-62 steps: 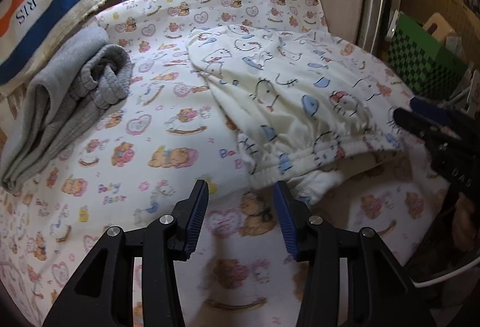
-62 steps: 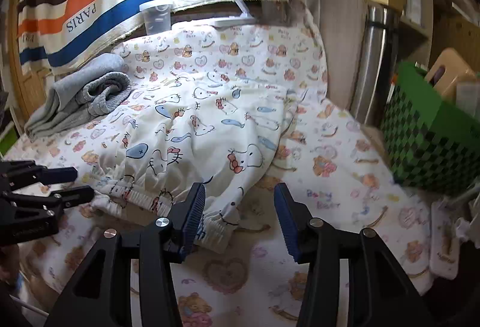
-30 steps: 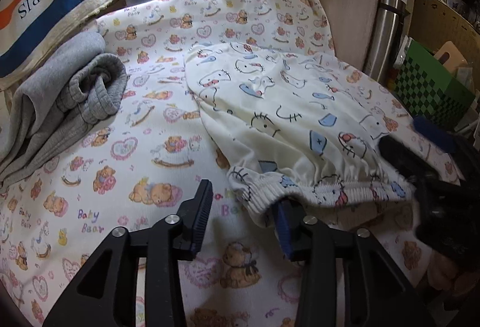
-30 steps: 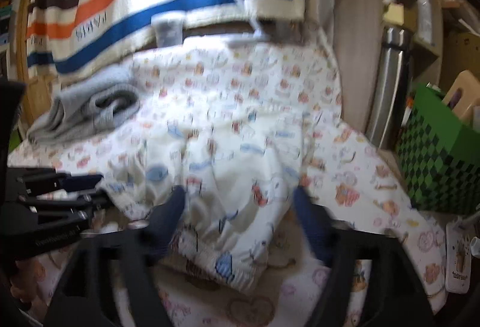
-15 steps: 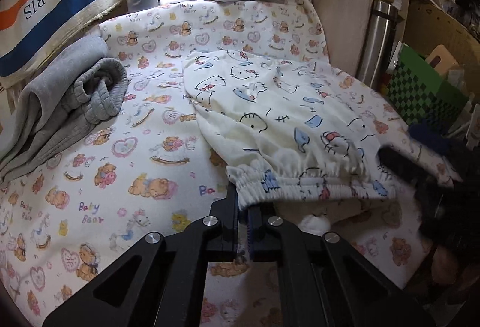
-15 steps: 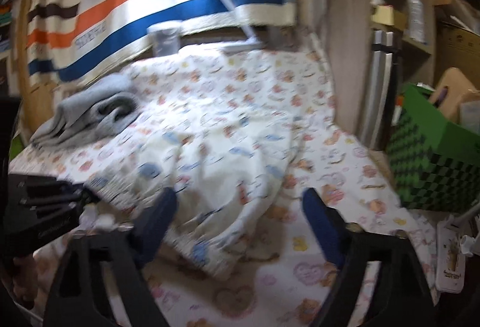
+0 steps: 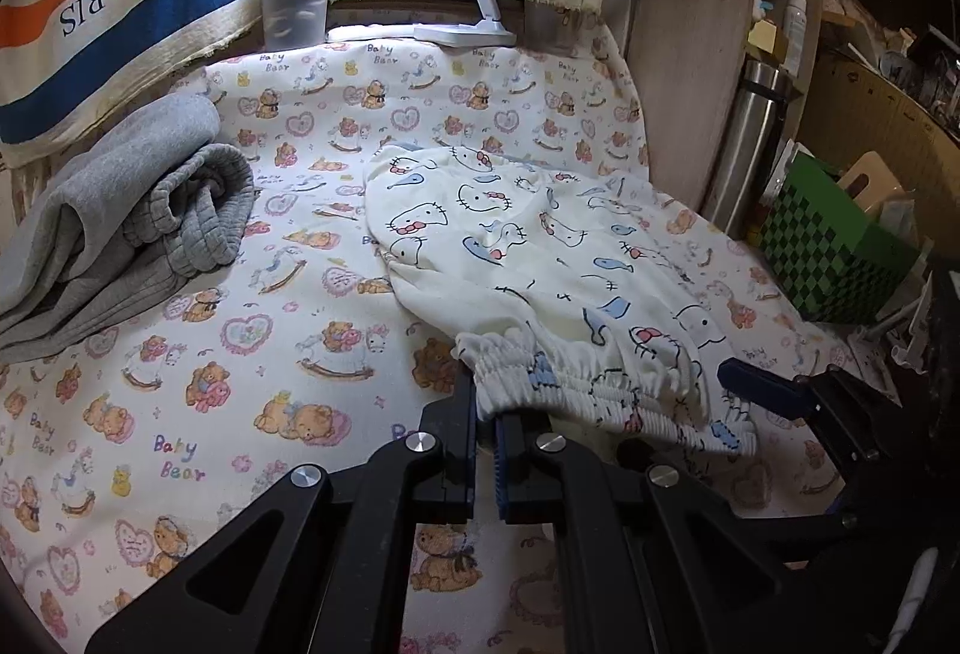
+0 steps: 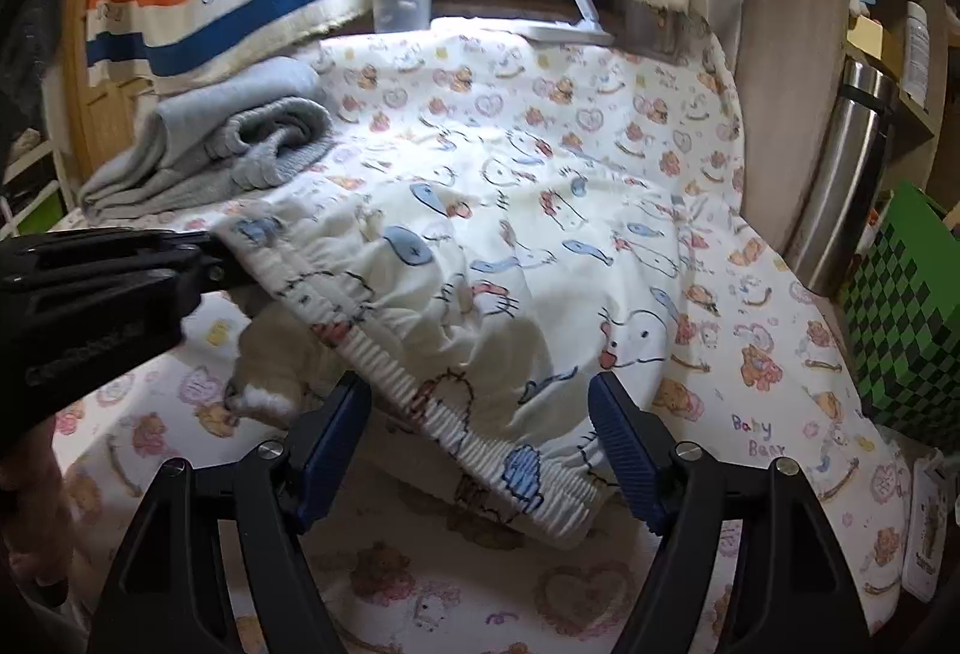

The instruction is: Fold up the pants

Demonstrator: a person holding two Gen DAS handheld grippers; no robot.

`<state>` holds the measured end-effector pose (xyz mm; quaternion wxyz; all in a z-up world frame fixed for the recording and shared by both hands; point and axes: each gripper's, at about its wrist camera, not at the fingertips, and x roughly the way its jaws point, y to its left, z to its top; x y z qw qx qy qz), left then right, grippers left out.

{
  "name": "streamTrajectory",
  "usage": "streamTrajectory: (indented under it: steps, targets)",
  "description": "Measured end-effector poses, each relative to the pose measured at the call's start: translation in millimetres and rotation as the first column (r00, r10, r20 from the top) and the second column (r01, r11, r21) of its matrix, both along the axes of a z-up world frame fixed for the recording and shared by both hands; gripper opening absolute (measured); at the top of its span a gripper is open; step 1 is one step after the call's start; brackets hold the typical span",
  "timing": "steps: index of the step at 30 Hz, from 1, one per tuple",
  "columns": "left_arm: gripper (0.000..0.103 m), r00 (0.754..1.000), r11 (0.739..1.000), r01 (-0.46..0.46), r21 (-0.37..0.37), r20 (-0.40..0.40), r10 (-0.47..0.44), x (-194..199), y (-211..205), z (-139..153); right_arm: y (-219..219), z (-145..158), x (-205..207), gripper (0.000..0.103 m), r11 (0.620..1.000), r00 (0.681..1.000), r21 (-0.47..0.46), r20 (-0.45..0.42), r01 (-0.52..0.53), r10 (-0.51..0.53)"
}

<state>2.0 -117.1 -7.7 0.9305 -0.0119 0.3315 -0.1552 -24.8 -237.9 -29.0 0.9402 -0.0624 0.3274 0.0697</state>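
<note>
Cream pants with a cat and fish print point(image 7: 528, 240) lie on the bear-print sheet point(image 7: 180, 354), elastic waistband toward me. My left gripper point(image 7: 485, 414) is shut on the waistband's left corner and lifts it off the sheet; it also shows in the right wrist view point(image 8: 210, 258). My right gripper point(image 8: 480, 450) is open wide, its blue pads on either side of the raised waistband point(image 8: 480, 438), not closed on it. It shows at the right in the left wrist view point(image 7: 756, 390).
Folded grey sweatpants point(image 7: 120, 210) lie at the left. A clear plastic cup point(image 7: 294, 9) and a white desk lamp base point(image 7: 465, 33) stand at the back. A steel flask point(image 7: 744, 138) and a green checkered bin point(image 7: 840, 246) stand at the right, past the sheet's edge.
My left gripper closed on the waistband corner and lifted it. My right gripper moved in, and its open fingers now straddle the raised waistband's right part.
</note>
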Motion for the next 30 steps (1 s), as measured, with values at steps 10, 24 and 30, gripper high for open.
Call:
streamTrajectory:
  steps: [10, 24, 30]
  targets:
    - [0.004, 0.999, 1.0, -0.031, 0.001, 0.025, 0.031, 1.0, 3.3, -2.0, -30.9, -1.0, 10.4, 0.035, 0.994, 0.995, 0.051, -0.034, 0.095, -0.094]
    - [0.004, 0.997, 0.999, -0.032, 0.003, 0.072, 0.032, -9.5, 1.6, 3.0, -39.0, 7.8, -5.4, 0.035, 0.993, 0.997, 0.094, 0.005, 0.077, -0.077]
    - [0.004, 0.998, 0.999, -0.034, 0.028, 0.054, 0.033, -16.7, -1.9, -8.4, -45.4, 2.7, -6.3, 0.021, 0.984, 0.991, 0.12, 0.026, 0.13, -0.134]
